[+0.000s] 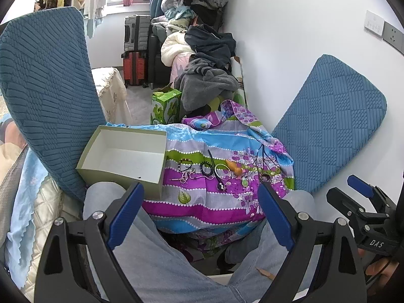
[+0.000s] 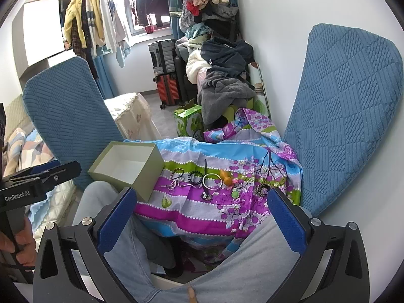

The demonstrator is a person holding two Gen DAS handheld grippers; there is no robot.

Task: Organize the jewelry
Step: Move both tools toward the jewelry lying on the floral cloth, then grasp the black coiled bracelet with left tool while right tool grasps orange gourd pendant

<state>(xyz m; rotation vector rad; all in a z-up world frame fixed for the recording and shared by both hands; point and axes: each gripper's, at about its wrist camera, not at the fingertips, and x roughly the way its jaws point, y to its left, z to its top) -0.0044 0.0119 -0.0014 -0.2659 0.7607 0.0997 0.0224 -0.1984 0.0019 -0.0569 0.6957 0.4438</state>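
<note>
Starting from above the person's knees, both tools are well short of the jewelry: the left gripper (image 1: 199,189) has its blue pads spread wide with nothing between them, and the right gripper (image 2: 202,197) is equally wide and empty. The pieces lie in a loose row at the centre of each frame on the floral cloth (image 1: 202,202): beaded bracelets (image 1: 194,168) just right of the box, a silver bangle (image 2: 212,180), a black hair clip (image 1: 214,169), an orange piece (image 1: 233,168) and a small patterned ring (image 2: 262,189) farther right. The open cardboard box (image 1: 121,174) sits left of centre, apparently empty.

The step in hand looks like a first pick. The bracelets nearest the box suit the left gripper. I would come down steeply, straddle one strand only, and close gently so the soft cloth does not bunch up into the pads.
</note>
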